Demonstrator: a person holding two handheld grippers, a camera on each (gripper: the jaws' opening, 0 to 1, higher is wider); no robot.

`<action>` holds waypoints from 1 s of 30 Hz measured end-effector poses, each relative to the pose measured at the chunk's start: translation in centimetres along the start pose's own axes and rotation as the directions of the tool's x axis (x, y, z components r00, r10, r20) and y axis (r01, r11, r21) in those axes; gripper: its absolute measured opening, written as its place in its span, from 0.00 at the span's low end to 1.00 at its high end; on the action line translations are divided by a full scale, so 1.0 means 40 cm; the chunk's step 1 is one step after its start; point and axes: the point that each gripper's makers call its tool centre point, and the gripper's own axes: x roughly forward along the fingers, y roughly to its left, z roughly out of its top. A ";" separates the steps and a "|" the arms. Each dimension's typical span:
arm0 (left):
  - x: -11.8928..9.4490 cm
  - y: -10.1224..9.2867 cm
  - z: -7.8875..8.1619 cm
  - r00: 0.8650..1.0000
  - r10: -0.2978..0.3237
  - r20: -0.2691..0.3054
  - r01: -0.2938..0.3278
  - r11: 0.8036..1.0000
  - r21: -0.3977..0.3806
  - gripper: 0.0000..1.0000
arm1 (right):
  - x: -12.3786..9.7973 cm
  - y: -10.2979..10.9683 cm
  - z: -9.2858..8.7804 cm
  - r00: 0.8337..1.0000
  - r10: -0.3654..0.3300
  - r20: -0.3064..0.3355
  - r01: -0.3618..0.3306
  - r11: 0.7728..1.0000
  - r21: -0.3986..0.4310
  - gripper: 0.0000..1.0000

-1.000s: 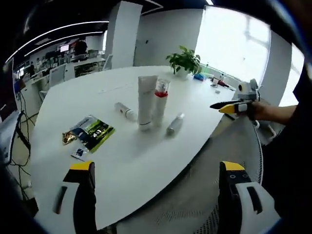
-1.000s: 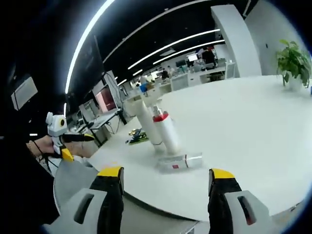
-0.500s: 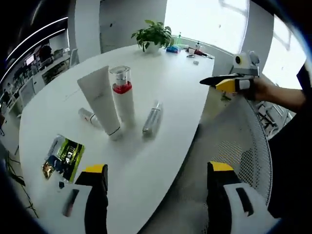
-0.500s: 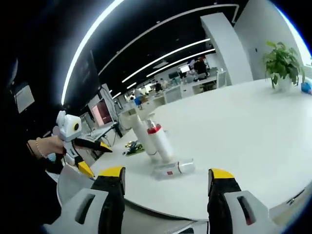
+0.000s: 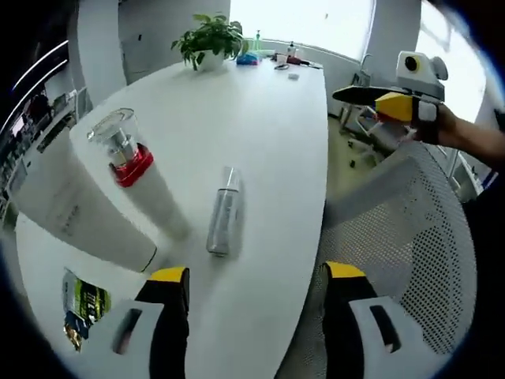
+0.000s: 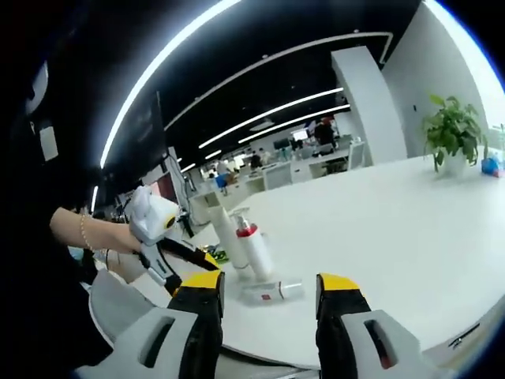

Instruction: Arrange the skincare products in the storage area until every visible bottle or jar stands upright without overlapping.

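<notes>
From my left hand-held gripper (image 5: 248, 288) I look down on the white worktop (image 5: 268, 110), jaws spread apart and holding nothing, their yellow tips just short of the near edge. Straight ahead of them a small clear bottle (image 5: 222, 221) lies on its side, silver cap end pointing away from me. Just left of it stands a pump bottle (image 5: 142, 185) with a red collar and a clear cap, upright on the worktop though the lens leans it — and beside that, further left, a tall white tube (image 5: 67, 213) stands on its cap. A green and yellow sachet (image 5: 85, 304) lies flat near my left jaw. A potted plant (image 5: 207, 39) sits at the far end with some small items next to it that I cannot make out. A white mesh chair (image 5: 410, 237) is pulled in at the right, and above it a hand carries my right hand-held gripper (image 5: 379, 99). In the right gripper view, that right hand-held gripper (image 6: 268, 284) is released too, jaws parted over the worktop's edge; between them I see the lying bottle (image 6: 272, 291) with the pump bottle (image 6: 251, 249) and the tube (image 6: 227, 241) upright just behind it, close together. The left hand-held gripper (image 6: 177, 257) comes in from the left, held in a hand with a bead bracelet (image 6: 81, 234) at the wrist.
</notes>
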 end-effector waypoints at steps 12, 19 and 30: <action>0.109 0.031 0.060 0.998 0.016 -0.064 -0.011 0.997 0.076 0.52 | -0.043 -0.035 0.001 0.999 -0.040 -0.001 0.040 0.998 0.037 0.46; 0.156 0.058 0.053 0.995 0.047 -0.087 -0.040 0.996 0.074 0.45 | -0.058 -0.053 0.000 0.998 -0.061 -0.005 0.062 0.996 0.058 0.45; 0.195 0.081 0.073 0.991 0.089 -0.099 -0.074 0.987 0.140 0.31 | -0.055 -0.060 0.001 0.997 -0.072 -0.019 0.073 0.996 0.052 0.42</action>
